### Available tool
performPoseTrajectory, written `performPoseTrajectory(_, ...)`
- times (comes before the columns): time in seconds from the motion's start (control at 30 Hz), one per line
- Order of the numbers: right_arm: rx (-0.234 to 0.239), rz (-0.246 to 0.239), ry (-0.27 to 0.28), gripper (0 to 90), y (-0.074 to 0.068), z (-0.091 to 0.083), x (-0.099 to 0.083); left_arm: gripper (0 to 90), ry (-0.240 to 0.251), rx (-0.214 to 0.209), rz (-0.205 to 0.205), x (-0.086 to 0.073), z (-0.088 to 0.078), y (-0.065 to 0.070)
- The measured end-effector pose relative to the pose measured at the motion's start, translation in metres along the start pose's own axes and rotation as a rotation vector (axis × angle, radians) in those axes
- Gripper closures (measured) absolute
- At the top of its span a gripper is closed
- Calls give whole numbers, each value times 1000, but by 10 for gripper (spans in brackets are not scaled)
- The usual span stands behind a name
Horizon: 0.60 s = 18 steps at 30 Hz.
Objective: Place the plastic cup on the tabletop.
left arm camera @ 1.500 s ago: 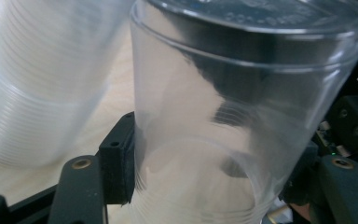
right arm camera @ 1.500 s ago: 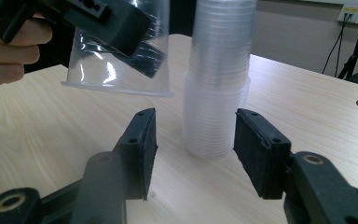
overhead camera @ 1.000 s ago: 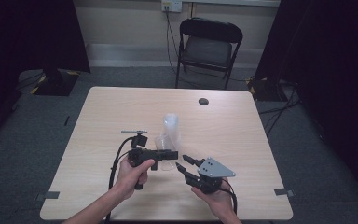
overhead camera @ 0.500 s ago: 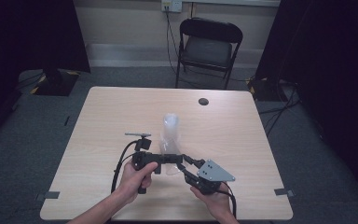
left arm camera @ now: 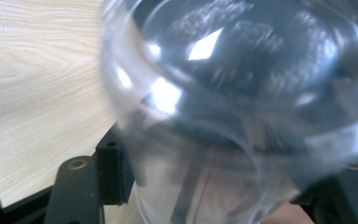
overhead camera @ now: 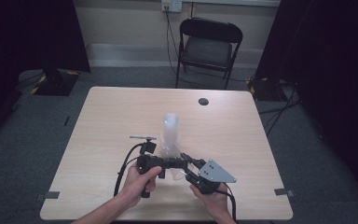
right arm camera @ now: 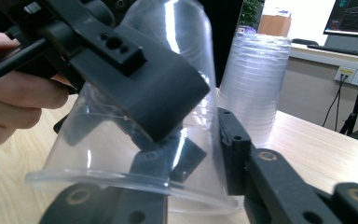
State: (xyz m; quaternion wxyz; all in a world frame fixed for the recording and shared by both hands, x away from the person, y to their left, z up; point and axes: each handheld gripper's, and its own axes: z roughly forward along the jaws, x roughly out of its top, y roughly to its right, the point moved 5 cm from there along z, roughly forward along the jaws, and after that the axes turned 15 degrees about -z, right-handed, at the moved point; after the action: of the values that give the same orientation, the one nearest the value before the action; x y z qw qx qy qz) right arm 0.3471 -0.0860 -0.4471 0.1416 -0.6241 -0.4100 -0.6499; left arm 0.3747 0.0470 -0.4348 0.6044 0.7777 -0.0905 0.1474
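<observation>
A clear plastic cup [right arm camera: 121, 154] lies tilted between both grippers, low over the table's near edge [overhead camera: 173, 173]. My right gripper [right arm camera: 186, 158] has just been closing and its pads sit against the cup near its rim. In the high view it sits under a grey plate [overhead camera: 216, 171]. My left gripper [overhead camera: 179, 163] has just been opening. One of its fingers [right arm camera: 140, 74] rests outside the cup wall and the other shows through the plastic. In the left gripper view the cup [left arm camera: 242, 93] is close and blurred, beside a black pad [left arm camera: 114, 170].
A tall stack of clear cups [overhead camera: 170, 133] stands upright just beyond the grippers, mid-table; it also rises behind the held cup [right arm camera: 256, 79]. A dark round hole [overhead camera: 203, 101] marks the table's far side. A folding chair [overhead camera: 207, 46] stands behind the table.
The left hand has brought its gripper and the cup rightwards and nearer to the right gripper. The two grippers now meet at the cup. The stack has stayed put.
</observation>
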Motion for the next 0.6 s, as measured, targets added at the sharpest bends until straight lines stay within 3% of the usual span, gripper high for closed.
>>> performPoseTrajectory(0.3, -2, 16, -2, 846, 3, -3, 1, 256, 20, -6, 18, 2, -1, 0)
performPoseTrajectory(0.6, -15, 4, -20, 873, 7, -6, 3, 200, 23, -20, 56, 1, -2, 2)
